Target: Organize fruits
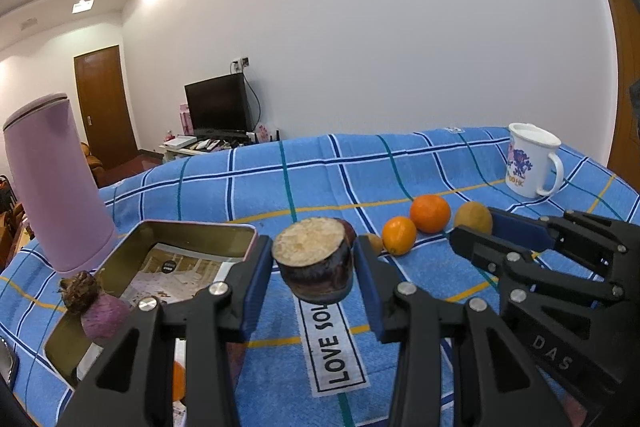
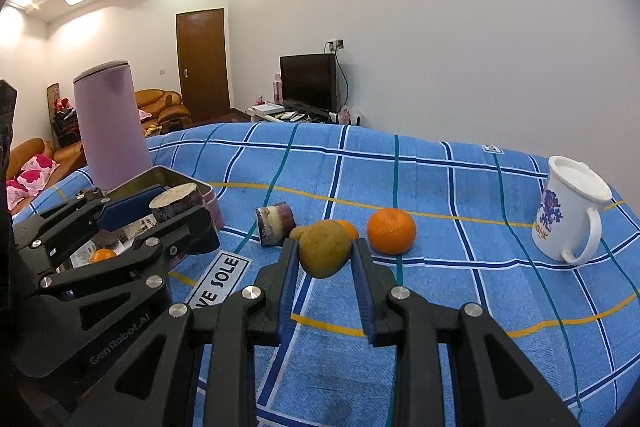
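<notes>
The left claw [image 1: 314,263] is closed on a short stub of dark purple sugarcane [image 1: 316,259], its blue pads pressing the dark skin on both sides; the cut face is turned up, pale yellow and fibrous, and the piece hangs clear above the blue checked cloth [image 2: 460,187] covering the surface. Just to its left sits an open gold-coloured tin [image 1: 192,231] with printed paper lying in the bottom and a small orange [image 2: 102,254] inside near the front. A purple bulb [image 1: 100,307] with a brown, scaly top rests on the tin's near rim, and a tall pink flask [image 1: 56,183] stands upright behind the tin. The right claw [image 2: 325,255] is clamped on a dull yellow-brown pear [image 2: 325,249], rounded and a little rough-skinned, lifted just off the cloth. Behind the pear a second stub of sugarcane [image 2: 276,223] lies on its side, showing a pale cut end and a purple rind. A bright round orange [image 2: 391,230] sits on the cloth to the right of the pear, and another smaller orange fruit [image 2: 348,229] peeks out from behind it. Well off to the right stands a white mug [image 2: 568,211] with a lid and a blue and purple print. A white strip with black lettering [image 1: 334,343] is sewn into the cloth between the two claws.
</notes>
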